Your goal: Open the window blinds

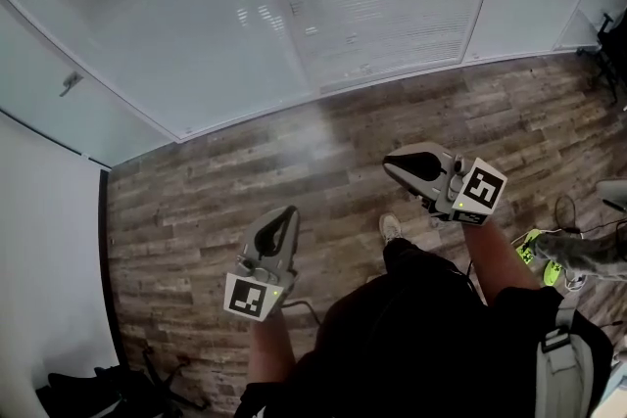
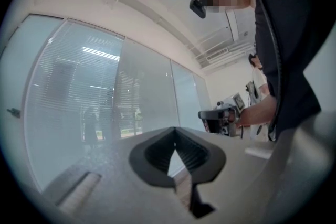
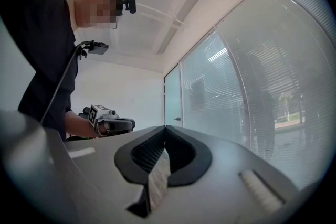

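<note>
Two claws, both shut tight on nothing: in the head view the left claw (image 1: pixel 284 211) sits at 7 o'clock and the right claw (image 1: pixel 394 163) at 3 o'clock, each held roughly level above the wooden floor (image 1: pixel 225 171). The window blinds (image 1: pixel 392 5) hang at 12 o'clock with slats closed, seemingly behind the glass (image 1: pixel 118 64), well apart from either claw. No cord, wand or knob shows, so the likely trouble is groping for the control and knocking a hard claw tip against the glass. With the jaws pressed together, a thin control would slip past unless they part first. No brand or legible writing appears; the cubes (image 1: pixel 482 189) bear only black-and-white square markers.
</note>
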{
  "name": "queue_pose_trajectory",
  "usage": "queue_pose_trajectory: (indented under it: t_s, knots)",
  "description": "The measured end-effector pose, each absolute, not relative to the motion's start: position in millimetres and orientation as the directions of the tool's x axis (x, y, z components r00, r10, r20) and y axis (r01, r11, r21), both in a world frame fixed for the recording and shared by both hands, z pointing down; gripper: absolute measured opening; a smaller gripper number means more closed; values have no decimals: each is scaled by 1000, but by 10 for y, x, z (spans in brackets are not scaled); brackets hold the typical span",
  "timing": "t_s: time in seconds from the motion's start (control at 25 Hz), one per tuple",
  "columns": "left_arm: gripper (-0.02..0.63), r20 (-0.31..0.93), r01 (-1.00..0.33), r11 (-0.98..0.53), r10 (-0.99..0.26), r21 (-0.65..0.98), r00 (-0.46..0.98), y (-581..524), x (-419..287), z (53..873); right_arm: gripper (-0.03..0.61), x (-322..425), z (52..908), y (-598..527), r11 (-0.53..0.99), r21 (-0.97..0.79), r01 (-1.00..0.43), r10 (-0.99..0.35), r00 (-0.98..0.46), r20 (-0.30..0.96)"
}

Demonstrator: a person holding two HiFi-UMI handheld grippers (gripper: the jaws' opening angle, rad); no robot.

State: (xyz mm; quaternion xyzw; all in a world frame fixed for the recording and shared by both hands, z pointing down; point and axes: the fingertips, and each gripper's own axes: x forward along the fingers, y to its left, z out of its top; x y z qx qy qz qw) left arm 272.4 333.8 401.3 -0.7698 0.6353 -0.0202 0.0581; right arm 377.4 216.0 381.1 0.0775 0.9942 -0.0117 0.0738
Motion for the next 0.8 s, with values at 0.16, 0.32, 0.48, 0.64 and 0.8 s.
queue_pose_trajectory:
  t_s: [0.16, 0.32, 0.48, 0.64, 0.8]
  knots:
    - [5, -38, -987, -105, -993, -124, 110, 3199, 2453, 3989, 8, 3595, 3859, 1996, 977, -26, 210, 206, -972, -115]
    - [5, -45, -989, -55, -997, -136, 61, 3036, 2277, 3923, 8, 3462, 3765, 1751, 970, -15, 244, 241, -962, -126]
    - [5, -44, -992, -23, -999, -125, 29, 2849, 2203, 3903, 8, 3342, 3756, 1530, 961, -8, 277, 274, -954, -122]
    - [5, -18, -991, -1, -1000, -135, 3, 2664, 2180, 3938, 8, 3267, 3784, 1334, 948, -35, 316, 309, -942, -133]
    - [5, -18, -990, 23, -1000, -143, -21, 2428, 2114, 3910, 8, 3185, 3787, 1101, 937, -41, 346, 337, -931, -142]
